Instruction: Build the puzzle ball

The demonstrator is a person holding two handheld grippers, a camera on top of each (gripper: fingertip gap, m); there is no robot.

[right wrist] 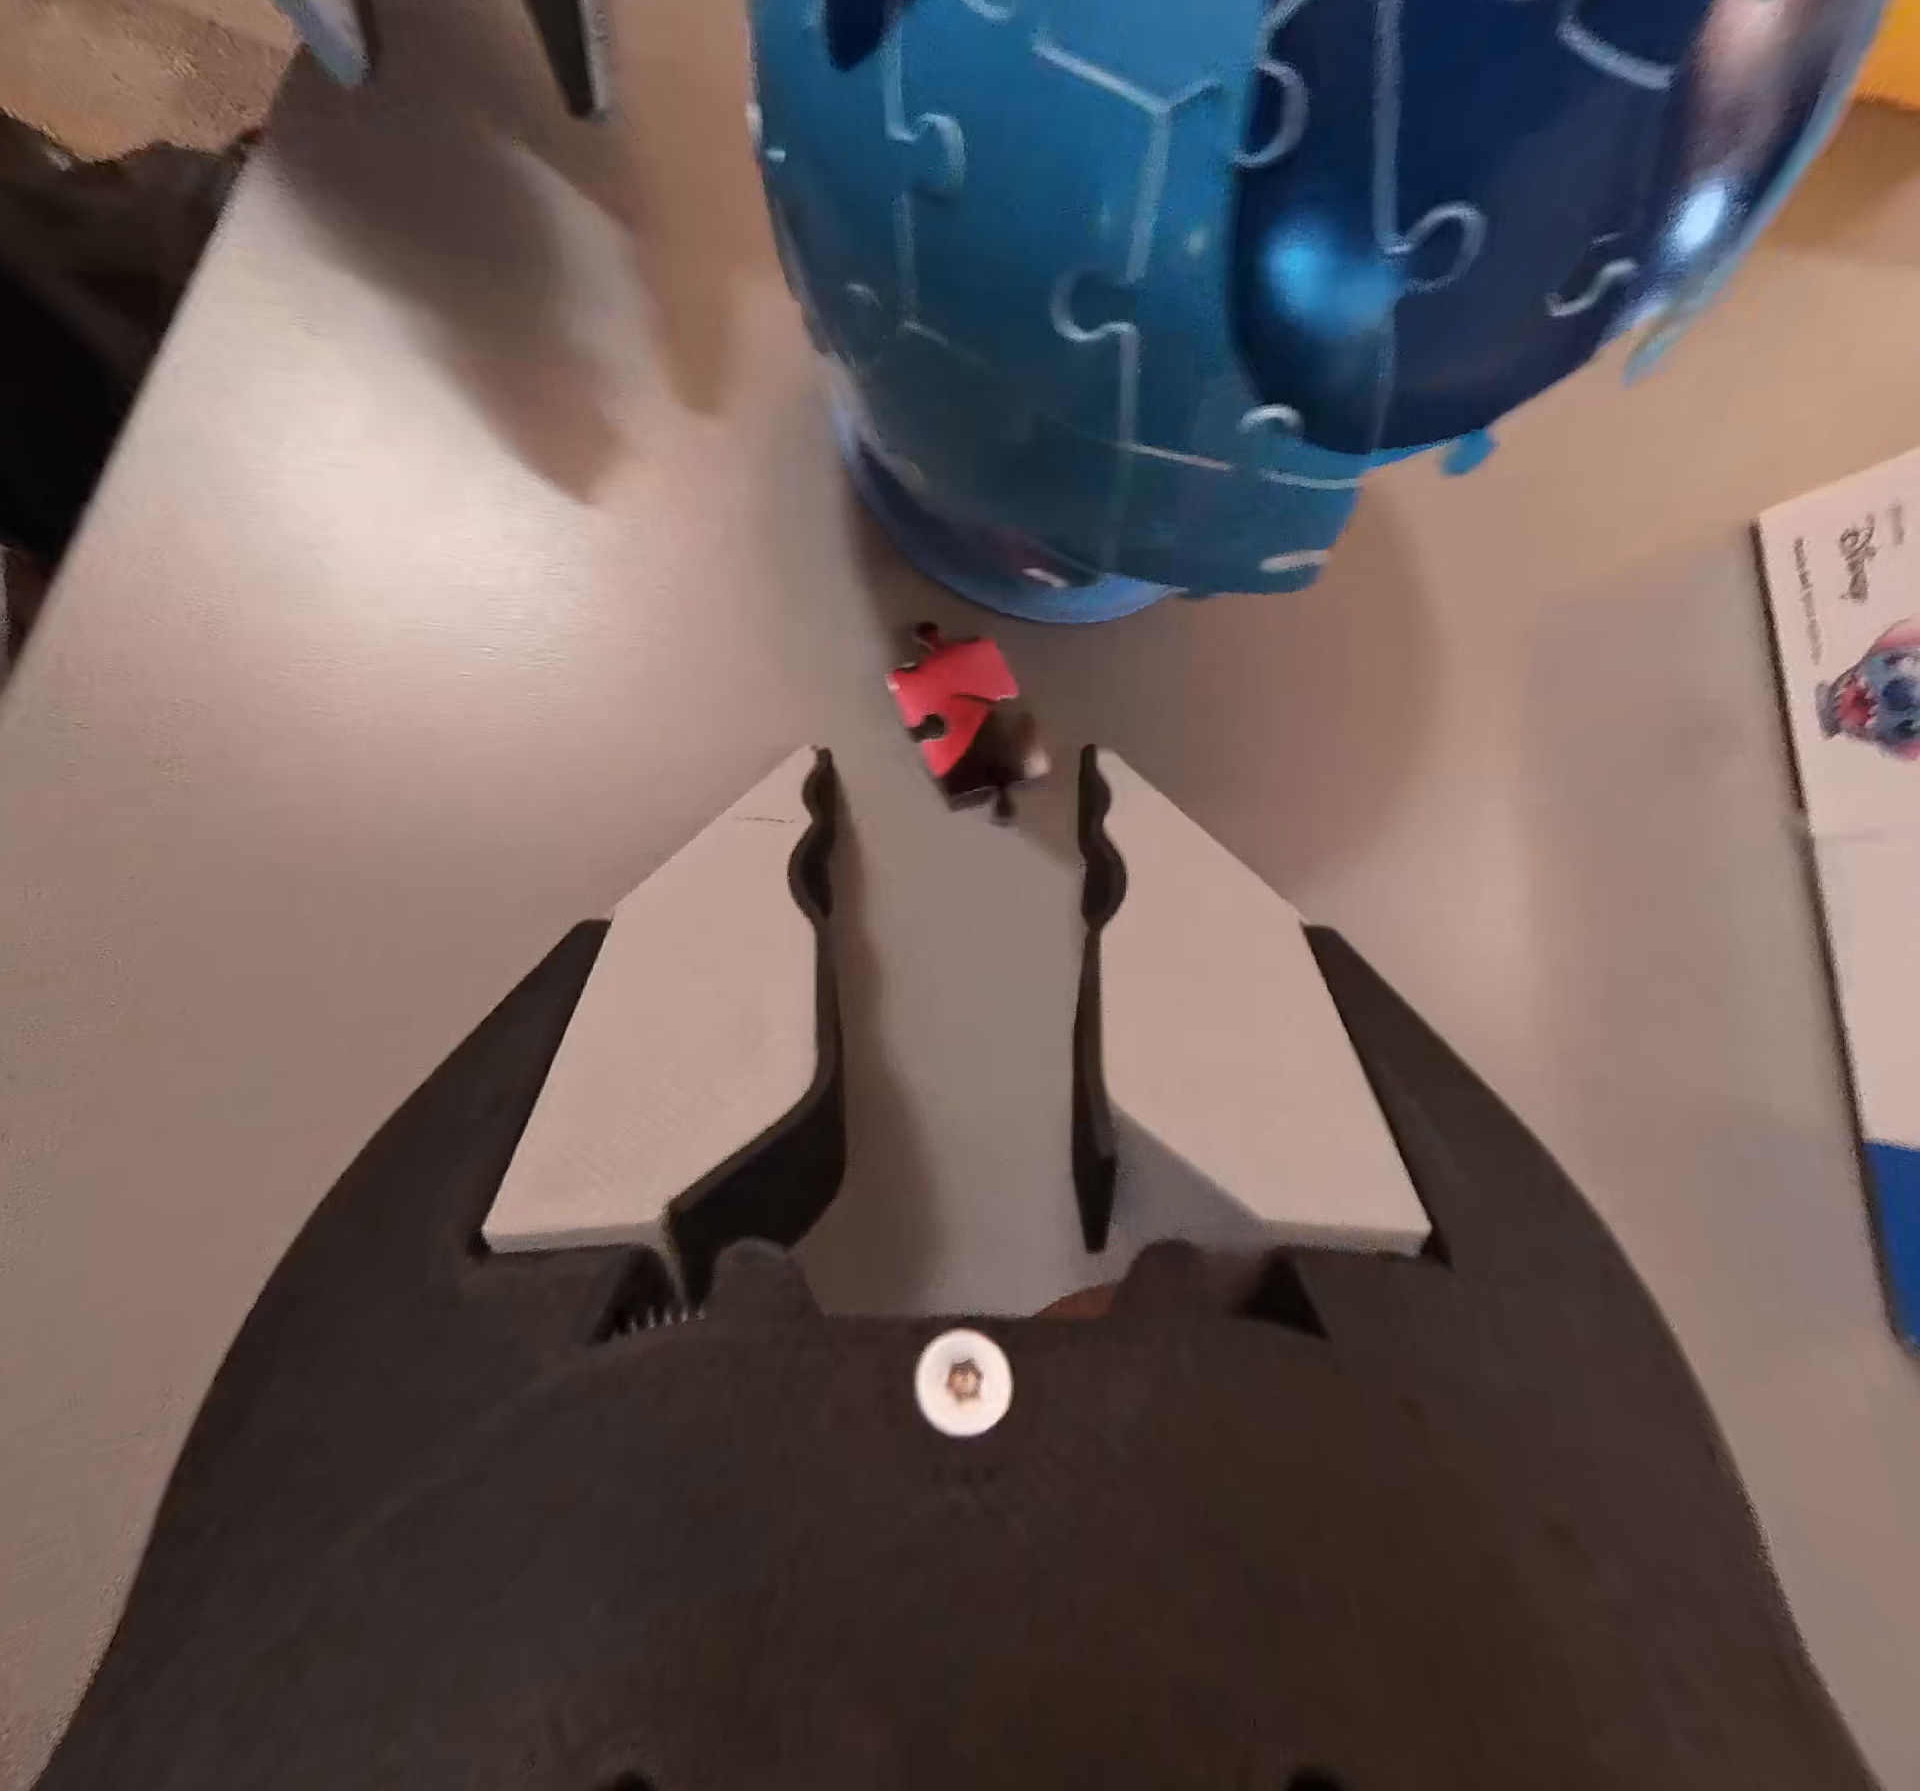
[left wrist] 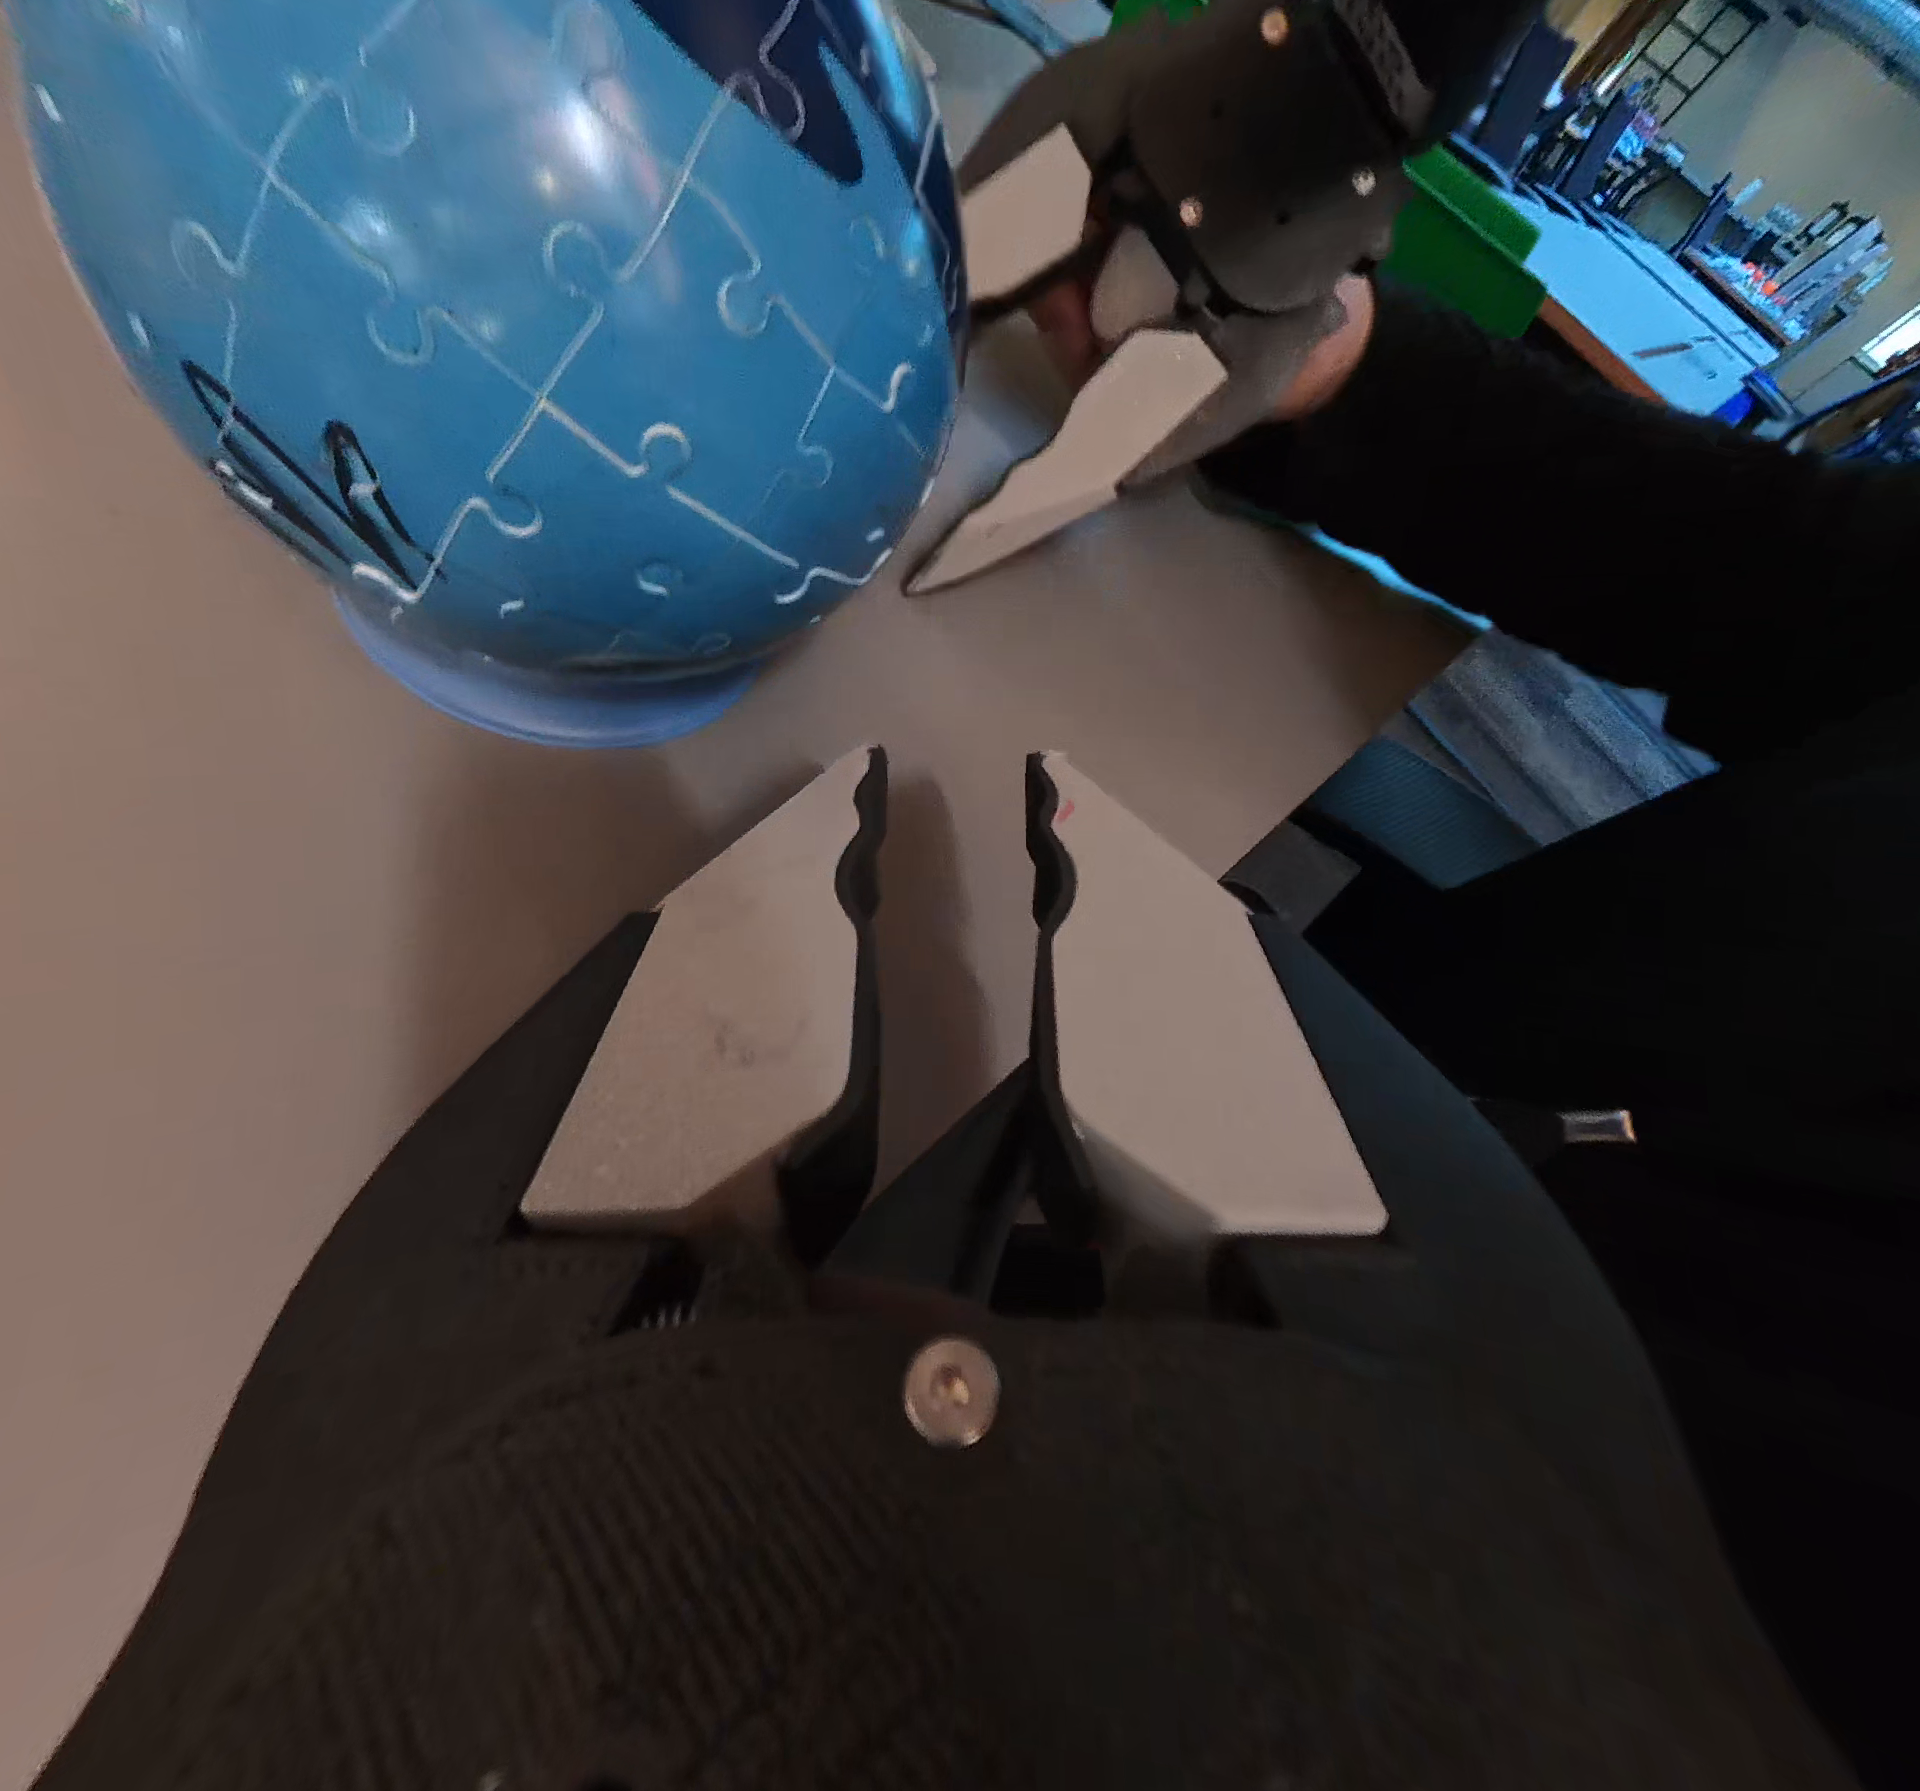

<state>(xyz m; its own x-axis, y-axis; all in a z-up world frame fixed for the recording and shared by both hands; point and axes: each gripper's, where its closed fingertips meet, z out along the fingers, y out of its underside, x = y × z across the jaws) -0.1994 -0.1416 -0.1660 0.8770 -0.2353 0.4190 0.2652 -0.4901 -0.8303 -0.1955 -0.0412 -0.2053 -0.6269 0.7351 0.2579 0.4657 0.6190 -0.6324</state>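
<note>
Puzzle ball (right wrist: 1195, 214) work sits on the pale bench (right wrist: 468, 598), seen here from nearest outward. The right claw (right wrist: 954, 770) hovers low with a moderate gap between its jaws, gripping nothing; just past its tips lies a loose red puzzle piece (right wrist: 951, 702) with a dark part, flat on the bench and close to the ball's base. The left claw (left wrist: 956, 770) is narrowly parted and empty, over bare bench in front of the ball. Beyond them the blue ball stands upright on a blue ring stand (left wrist: 582, 702), its jigsaw seams showing, its upper part out of view. At the right edge of the right wrist view lies a white printed sheet (right wrist: 1839, 806) bearing a logo and a small blue cartoon figure.
</note>
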